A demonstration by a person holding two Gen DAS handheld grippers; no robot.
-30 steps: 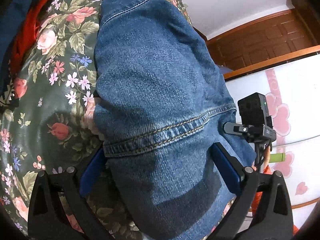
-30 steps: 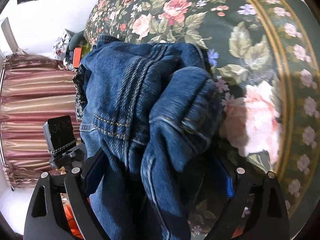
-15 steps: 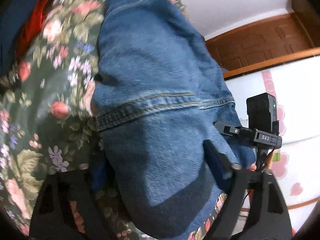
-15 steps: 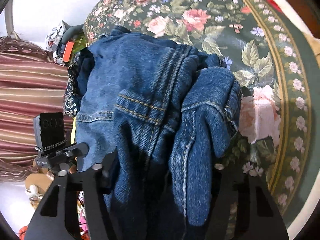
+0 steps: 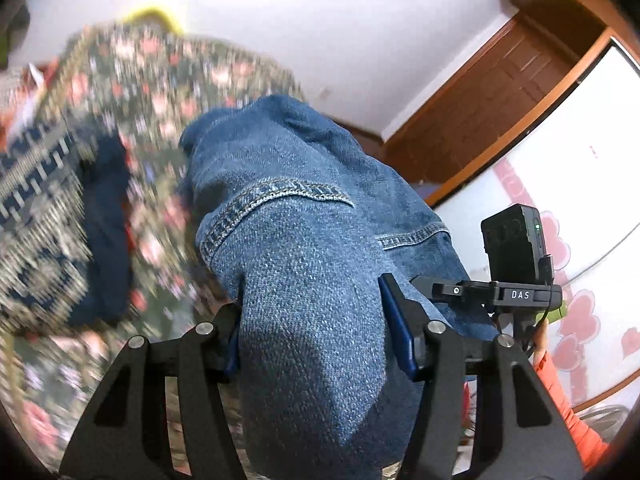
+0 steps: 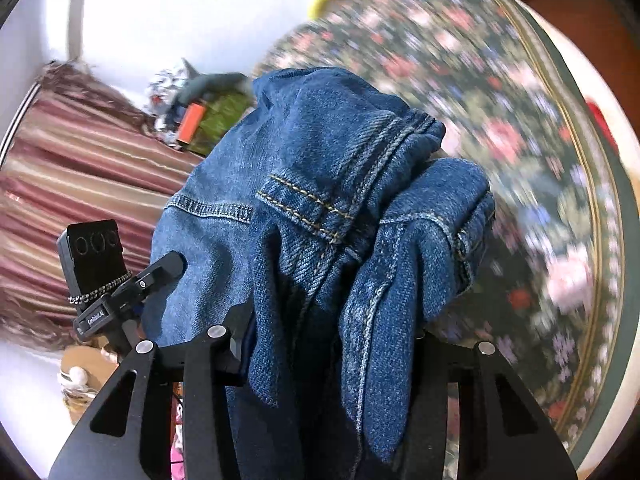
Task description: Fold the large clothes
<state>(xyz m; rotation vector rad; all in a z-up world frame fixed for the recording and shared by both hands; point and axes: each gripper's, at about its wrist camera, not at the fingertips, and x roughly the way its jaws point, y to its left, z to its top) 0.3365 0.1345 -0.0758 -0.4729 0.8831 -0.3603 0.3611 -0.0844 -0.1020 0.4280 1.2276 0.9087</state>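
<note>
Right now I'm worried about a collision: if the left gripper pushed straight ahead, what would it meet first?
The left gripper would meet the blue denim garment it already clamps; beyond that likely the floral bedspread, though blur hides the depth.

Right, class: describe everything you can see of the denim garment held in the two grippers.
The denim garment is mid-blue, heavy-looking cotton with tan double-stitched seams and paler worn patches. It is bunched and draped, not flat, over the floral bedspread. The left gripper and right gripper each pinch a thick fold between their jaws.
</note>
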